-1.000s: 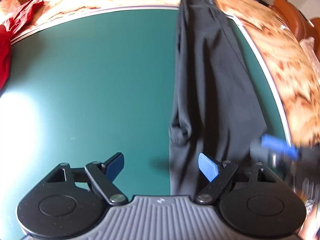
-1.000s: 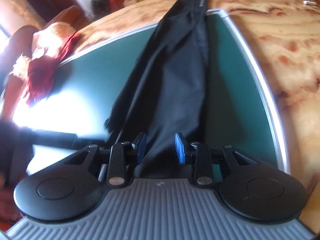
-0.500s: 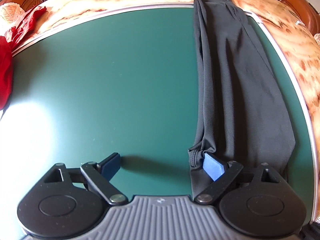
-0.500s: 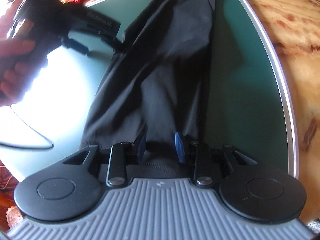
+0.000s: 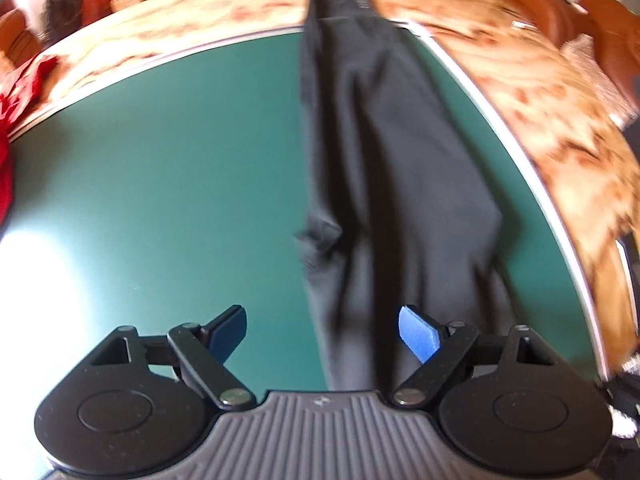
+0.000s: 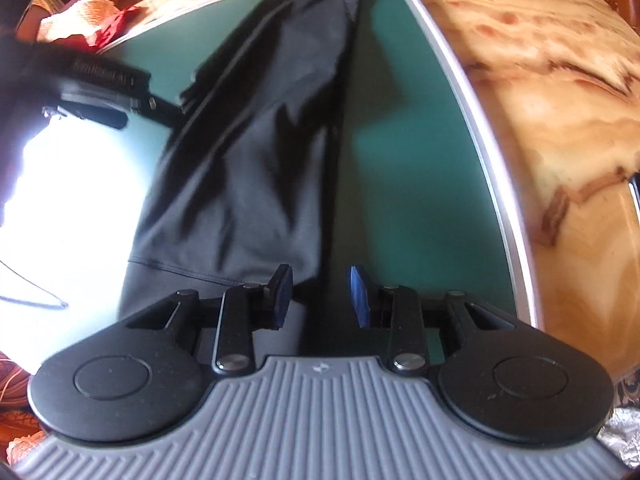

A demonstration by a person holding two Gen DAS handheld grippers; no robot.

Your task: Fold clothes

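Observation:
Black trousers (image 5: 384, 168) lie lengthwise on the green table mat (image 5: 168, 184), folded narrow, running from the near edge to the far rim. My left gripper (image 5: 322, 330) is open wide, its right finger over the trousers' near end, not gripping. In the right wrist view the trousers (image 6: 256, 152) stretch away and their near end passes between the pads of my right gripper (image 6: 320, 296), which stand a small gap apart around the cloth's right edge. The left gripper's body (image 6: 100, 88) shows at the far left.
A red garment (image 5: 12, 96) lies at the mat's left edge, and also shows far left in the right wrist view (image 6: 112, 30). The marble-patterned table border (image 6: 540, 100) and a silver rim (image 6: 472, 128) run along the right. Strong glare covers the mat's near left.
My left gripper has lifted back off the trousers' near left corner, still open. The right gripper has stayed at the cloth's near end, and the cloth has shifted left across its view.

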